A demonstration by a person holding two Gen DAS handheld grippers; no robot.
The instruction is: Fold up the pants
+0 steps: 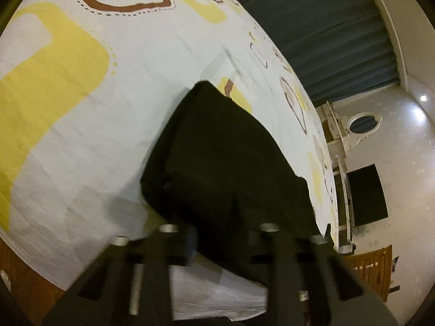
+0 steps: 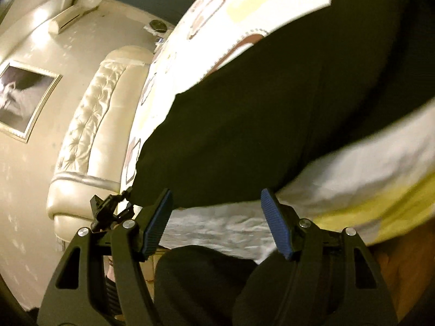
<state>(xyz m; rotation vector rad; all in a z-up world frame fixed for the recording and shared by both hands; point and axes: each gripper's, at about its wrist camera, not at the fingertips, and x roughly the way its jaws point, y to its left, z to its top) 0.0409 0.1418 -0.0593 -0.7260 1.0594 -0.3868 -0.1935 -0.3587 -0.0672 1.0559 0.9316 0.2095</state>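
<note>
The black pants (image 1: 217,157) lie on the bed sheet (image 1: 81,95), which is white with yellow and brown shapes. In the left wrist view my left gripper (image 1: 220,241) is at the pants' near edge with the cloth draped between its fingers; the pads are blurred and partly hidden, so I cannot tell how far apart they stand. In the right wrist view the pants (image 2: 272,114) fill the middle of the frame. My right gripper (image 2: 216,209) is open just short of their near edge, blue pads (image 2: 157,222) wide apart and empty.
The bed's edge and wooden floor (image 1: 30,285) lie below the left gripper. A dark curtain (image 1: 326,27), a black screen (image 1: 367,193) and a dresser stand beyond the bed. A cream tufted headboard (image 2: 89,125) and a framed picture (image 2: 24,103) show in the right wrist view.
</note>
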